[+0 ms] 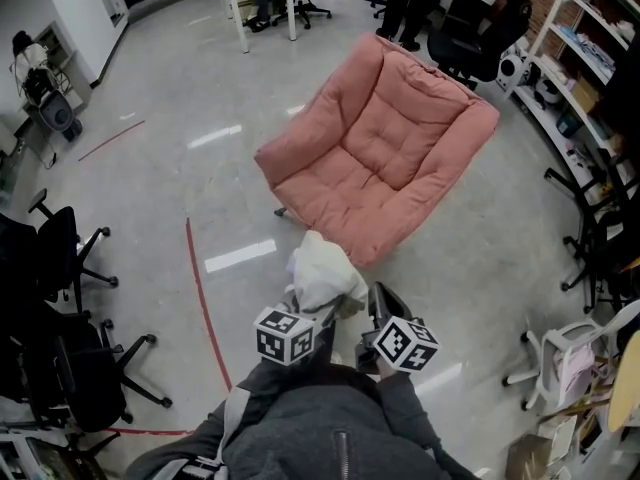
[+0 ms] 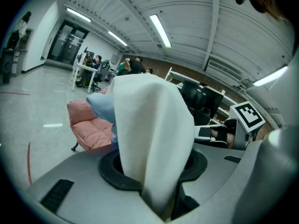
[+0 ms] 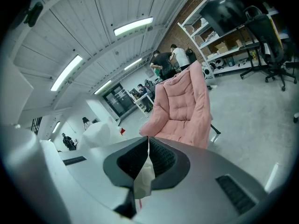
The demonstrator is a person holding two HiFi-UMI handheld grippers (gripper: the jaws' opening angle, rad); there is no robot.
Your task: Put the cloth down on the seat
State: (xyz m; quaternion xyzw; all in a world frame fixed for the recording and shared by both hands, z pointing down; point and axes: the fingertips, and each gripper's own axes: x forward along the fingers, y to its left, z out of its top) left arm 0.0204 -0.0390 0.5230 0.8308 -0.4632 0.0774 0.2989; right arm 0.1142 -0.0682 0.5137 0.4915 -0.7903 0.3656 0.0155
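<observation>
Over grey floor [image 1: 200, 168], left gripper [image 2: 152, 174] and right gripper [image 3: 147, 148] pinch cloth [image 1: 322, 268] near seat [image 1: 385, 158].

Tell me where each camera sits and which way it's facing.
Head view: on the person's head, looking steeply down at chair, cloth; shows left gripper, right gripper, jacket.
Left gripper view: rides the left gripper, faces the chair; cloth in its jaws fills the middle.
Right gripper view: rides the right gripper, faces the chair; jaws shut on a cloth corner.
Shared: all three show chair and cloth.
</observation>
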